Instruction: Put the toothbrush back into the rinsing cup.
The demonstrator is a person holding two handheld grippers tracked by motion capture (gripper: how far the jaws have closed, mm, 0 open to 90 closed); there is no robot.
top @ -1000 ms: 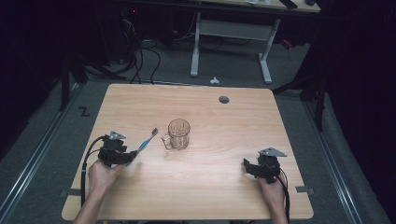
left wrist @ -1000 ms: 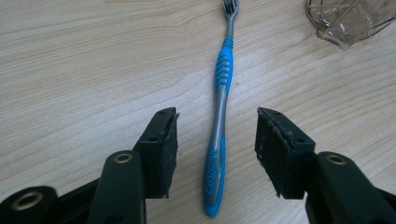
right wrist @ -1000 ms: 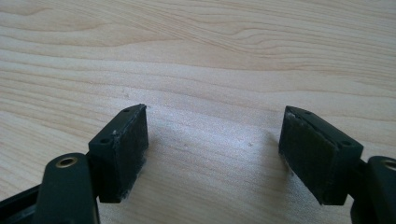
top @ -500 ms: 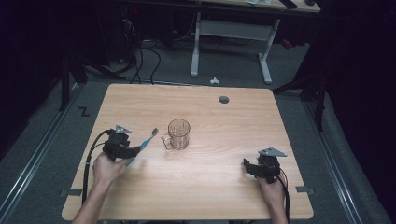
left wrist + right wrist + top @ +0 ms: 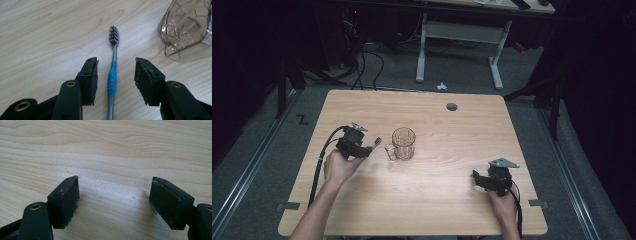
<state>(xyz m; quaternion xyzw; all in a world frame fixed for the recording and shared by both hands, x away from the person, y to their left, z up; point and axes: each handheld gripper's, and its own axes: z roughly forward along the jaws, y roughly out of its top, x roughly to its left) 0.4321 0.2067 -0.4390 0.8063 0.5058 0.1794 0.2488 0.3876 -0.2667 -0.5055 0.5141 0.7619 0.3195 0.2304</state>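
Since the earlier high view, the left gripper (image 5: 362,148) has been carried across the table (image 5: 442,200) toward the glass mug (image 5: 402,144), and its jaws have just been closing, with the toothbrush (image 5: 112,72) between them. No pad is yet pressed on the toothbrush: a gap is seen on each side of the handle in the left gripper view.

The toothbrush is laid flat on the wood, lengthwise between the jaws, its head pointed away from the gripper. A grey shaft is seen, with a blue ribbed grip section level with the pads and dark bristles with pale tips at the far end. The glass mug, of clear cut glass, is found ahead and to the right of the jaws.

The right gripper (image 5: 479,181) is kept in place near the table's edge, well apart from the mug. Its jaws are held wide apart over bare wood, with nothing between them.
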